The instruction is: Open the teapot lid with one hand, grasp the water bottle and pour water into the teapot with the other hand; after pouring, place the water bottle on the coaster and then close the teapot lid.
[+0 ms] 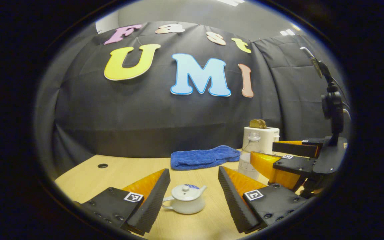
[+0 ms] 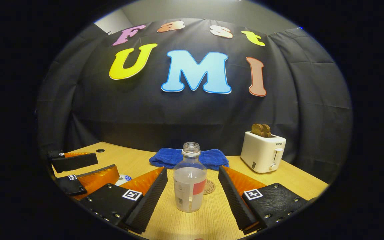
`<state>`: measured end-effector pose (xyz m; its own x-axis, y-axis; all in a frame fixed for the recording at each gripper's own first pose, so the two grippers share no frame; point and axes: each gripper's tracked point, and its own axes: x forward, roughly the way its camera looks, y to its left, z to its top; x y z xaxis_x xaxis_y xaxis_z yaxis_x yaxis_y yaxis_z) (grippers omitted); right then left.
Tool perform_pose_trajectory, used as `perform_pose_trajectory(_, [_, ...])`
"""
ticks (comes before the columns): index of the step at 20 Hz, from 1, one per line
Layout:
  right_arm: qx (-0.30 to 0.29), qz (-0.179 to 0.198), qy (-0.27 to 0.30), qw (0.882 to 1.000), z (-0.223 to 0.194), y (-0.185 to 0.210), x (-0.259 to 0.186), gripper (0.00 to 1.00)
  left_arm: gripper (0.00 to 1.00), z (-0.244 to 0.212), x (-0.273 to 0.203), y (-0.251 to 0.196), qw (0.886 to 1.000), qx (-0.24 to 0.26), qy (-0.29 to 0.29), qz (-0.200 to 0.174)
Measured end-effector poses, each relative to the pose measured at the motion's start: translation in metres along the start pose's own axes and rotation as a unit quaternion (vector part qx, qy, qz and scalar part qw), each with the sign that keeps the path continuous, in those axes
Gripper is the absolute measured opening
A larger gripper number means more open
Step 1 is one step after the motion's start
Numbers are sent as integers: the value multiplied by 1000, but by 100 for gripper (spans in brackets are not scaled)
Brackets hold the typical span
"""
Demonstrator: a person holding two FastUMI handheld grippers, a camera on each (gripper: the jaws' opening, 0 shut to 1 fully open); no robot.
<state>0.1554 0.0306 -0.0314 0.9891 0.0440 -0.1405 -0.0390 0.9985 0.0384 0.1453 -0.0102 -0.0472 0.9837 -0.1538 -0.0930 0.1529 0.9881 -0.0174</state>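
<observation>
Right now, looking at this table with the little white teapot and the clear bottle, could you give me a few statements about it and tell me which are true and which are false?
1. The small white ceramic teapot has its lid on. True.
2. The clear plastic water bottle has a cap screwed on. False: its neck is open, with no cap.
3. The right gripper is clamped on the bottle. False: its fingers stand apart on either side of the bottle, not touching it.
4. Brown toast sits in the white toaster. True.
5. The bottle rests on the round brown coaster. False: the coaster lies just behind it.
6. The left gripper is open, with the teapot between its fingers. True.
</observation>
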Motion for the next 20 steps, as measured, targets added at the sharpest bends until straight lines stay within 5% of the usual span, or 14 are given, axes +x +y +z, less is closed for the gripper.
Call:
perform_pose_trajectory(13, [16,9,64,998,-54,-1,38,95,97,-53,53,5,998,12,65,-8])
perform_pose_trajectory(17, [19,11,72,997,-60,0,40,96,86,-54,54,7,998,17,65,-2])
perform_pose_trajectory(20, [15,12,82,996,-68,1,44,95,60,-57,57,13,997,27,67,8])
